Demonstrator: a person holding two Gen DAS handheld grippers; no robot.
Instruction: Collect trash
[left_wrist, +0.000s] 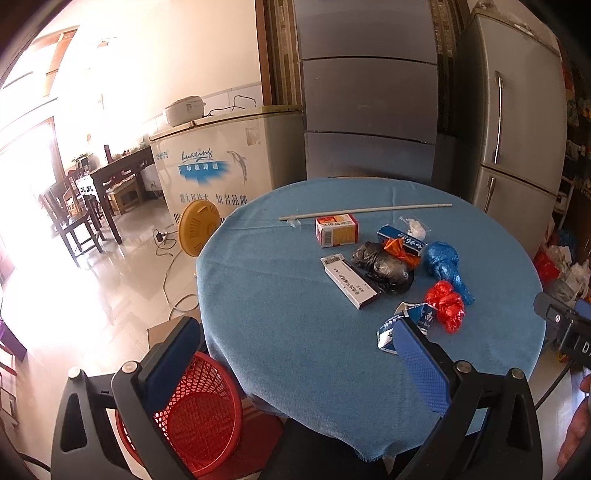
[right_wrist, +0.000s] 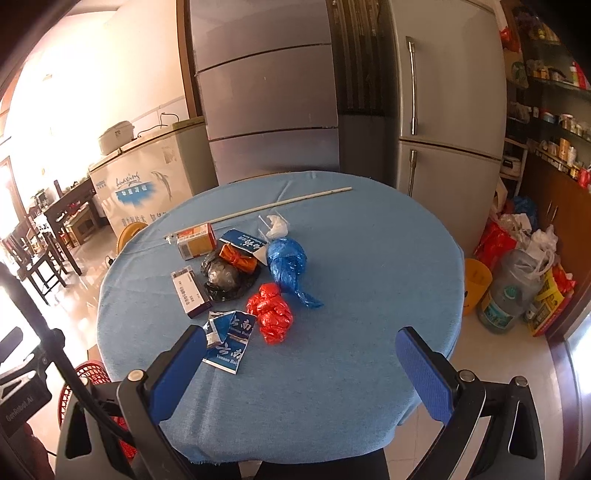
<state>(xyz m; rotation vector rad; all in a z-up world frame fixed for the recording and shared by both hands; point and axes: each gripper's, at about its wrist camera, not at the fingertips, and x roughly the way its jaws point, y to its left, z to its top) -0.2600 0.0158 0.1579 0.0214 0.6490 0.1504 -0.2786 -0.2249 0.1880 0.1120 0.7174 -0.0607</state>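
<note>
**Trash uncollected; both grippers empty**

Every visible piece of trash is seen on the round table (right_wrist: 369, 280), clustered left of its middle. A red bag (right_wrist: 271, 312) and a torn blue packet (right_wrist: 229, 339) lie nearest the near edge; a blue bag (right_wrist: 288, 264), a black bag (right_wrist: 225, 277), an orange wrapper (right_wrist: 238, 258) and a white-and-maroon box (right_wrist: 190, 290) are bunched behind them. Toward the far edge an orange box (right_wrist: 195, 242), a blue carton (right_wrist: 242, 240), a clear wrapper (right_wrist: 275, 225) and a thin white stick (right_wrist: 258, 208) are found. The red basket (left_wrist: 201, 410) stands on the floor below the table's near-left edge; nothing can be made out inside it. The left gripper (left_wrist: 295, 363) and right gripper (right_wrist: 301, 373) are held with jaws spread wide, gripping nothing. Collection is judged barely begun, if at all.
</note>
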